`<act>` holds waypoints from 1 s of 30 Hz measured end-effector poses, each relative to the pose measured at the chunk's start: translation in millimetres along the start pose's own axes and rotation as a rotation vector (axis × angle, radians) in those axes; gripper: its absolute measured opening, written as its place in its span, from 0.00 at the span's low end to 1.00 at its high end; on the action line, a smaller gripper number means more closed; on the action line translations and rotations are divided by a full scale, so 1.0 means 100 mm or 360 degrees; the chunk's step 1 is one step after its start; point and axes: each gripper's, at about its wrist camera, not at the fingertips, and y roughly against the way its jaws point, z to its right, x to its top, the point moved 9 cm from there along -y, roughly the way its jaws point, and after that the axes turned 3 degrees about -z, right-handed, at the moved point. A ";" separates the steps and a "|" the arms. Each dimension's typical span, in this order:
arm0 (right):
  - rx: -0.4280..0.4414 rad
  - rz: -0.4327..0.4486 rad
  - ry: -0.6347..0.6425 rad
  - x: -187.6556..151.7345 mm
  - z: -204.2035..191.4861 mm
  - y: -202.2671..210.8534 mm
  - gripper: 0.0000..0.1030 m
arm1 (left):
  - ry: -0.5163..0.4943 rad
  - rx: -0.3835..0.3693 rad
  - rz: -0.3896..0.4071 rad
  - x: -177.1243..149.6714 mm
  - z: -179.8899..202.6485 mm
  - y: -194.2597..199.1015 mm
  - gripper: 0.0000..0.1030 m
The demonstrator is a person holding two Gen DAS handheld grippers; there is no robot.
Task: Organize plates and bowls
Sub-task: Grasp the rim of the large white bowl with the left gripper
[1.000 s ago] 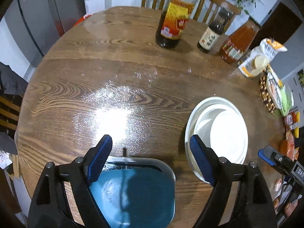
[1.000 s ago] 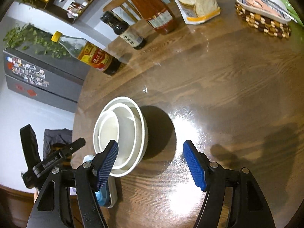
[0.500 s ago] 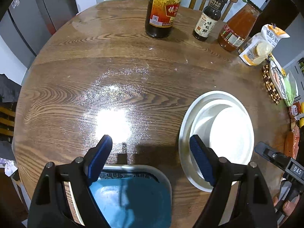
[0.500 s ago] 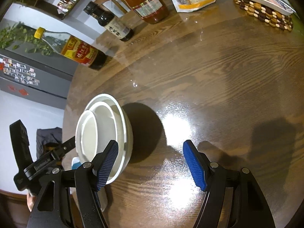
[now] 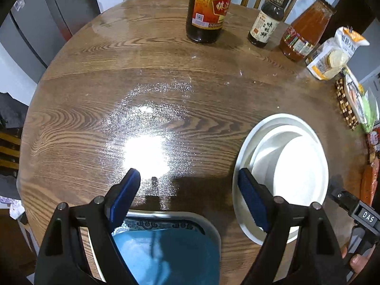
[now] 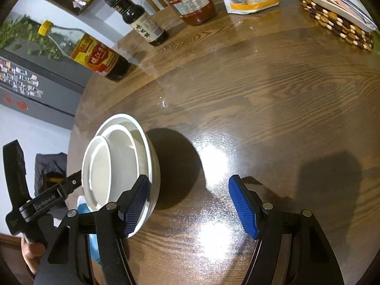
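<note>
While both grippers, left gripper (image 5: 187,196) and right gripper (image 6: 188,207), gape empty: careless grab could slide stacked white bowls (image 5: 285,166) into blue plate (image 5: 166,254).

Both grippers, left gripper (image 5: 187,199) & right gripper (image 6: 190,204): black plastic frames w/ silver pivot screws, blue textured pads (image 6: 243,207); white "DAS" tag on one, "GenRobot.AI" lettering on the other.
</note>
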 end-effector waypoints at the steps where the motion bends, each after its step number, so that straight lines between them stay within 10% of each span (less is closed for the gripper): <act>1: -0.0013 -0.0003 0.0011 0.00 -0.01 -0.02 0.69 | -0.0012 0.0022 0.0005 -0.01 0.00 -0.01 0.81; 8: -0.0007 0.0027 0.0061 0.06 -0.07 -0.02 0.56 | -0.0050 0.0057 0.0031 0.00 0.02 0.00 0.80; 12: 0.0013 0.0059 0.0126 0.09 -0.20 0.00 0.36 | -0.0097 0.0039 0.0055 0.00 0.10 0.03 0.62; 23: 0.0072 0.0055 0.0108 0.08 -0.21 0.00 0.30 | -0.0156 -0.0034 0.0108 -0.03 0.41 0.06 0.06; 30: 0.0082 0.0055 0.0140 0.08 -0.27 0.00 0.19 | -0.0126 -0.0018 0.0138 -0.01 0.42 0.04 0.03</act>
